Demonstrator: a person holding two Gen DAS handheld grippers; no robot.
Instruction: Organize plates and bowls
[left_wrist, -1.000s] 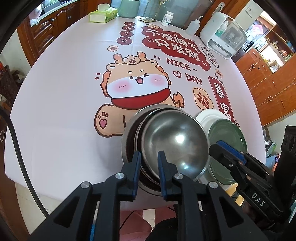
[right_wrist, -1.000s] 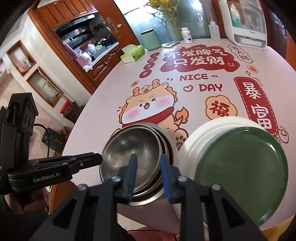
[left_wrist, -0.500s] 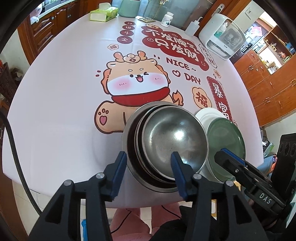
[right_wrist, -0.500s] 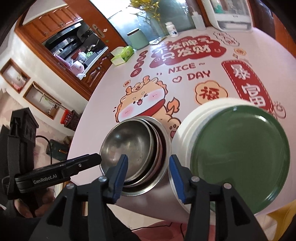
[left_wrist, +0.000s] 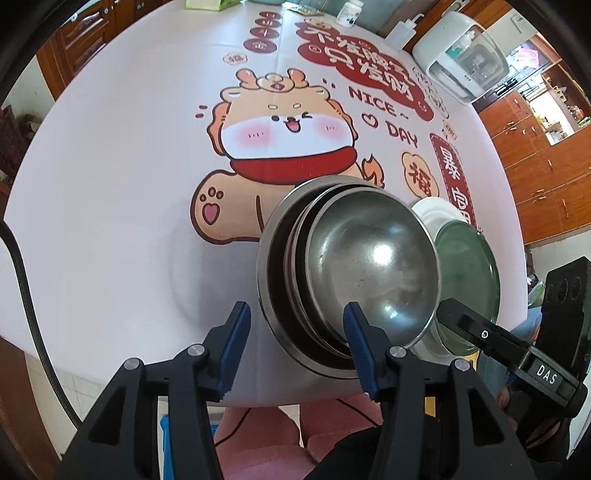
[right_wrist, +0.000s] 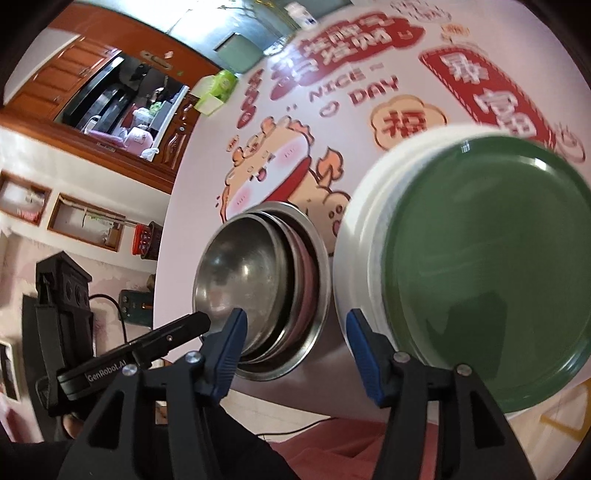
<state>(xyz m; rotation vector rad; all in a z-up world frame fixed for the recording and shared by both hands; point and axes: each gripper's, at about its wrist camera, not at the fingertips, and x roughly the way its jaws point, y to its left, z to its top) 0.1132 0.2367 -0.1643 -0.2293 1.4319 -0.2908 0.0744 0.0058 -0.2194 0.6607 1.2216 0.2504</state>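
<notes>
Left hand-held gripper (left_wrist: 295, 343) angled down, jaws parted

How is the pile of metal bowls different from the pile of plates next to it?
The bowls are shiny bare steel; the plates are a green plate lying on white ones. The bowls are deep and nested, the top one shoved off-centre toward the plates; the plates are flat and shallow. In the right view the plates spread wider than the bowls. Both piles sit side by side near the table's near edge.
</notes>
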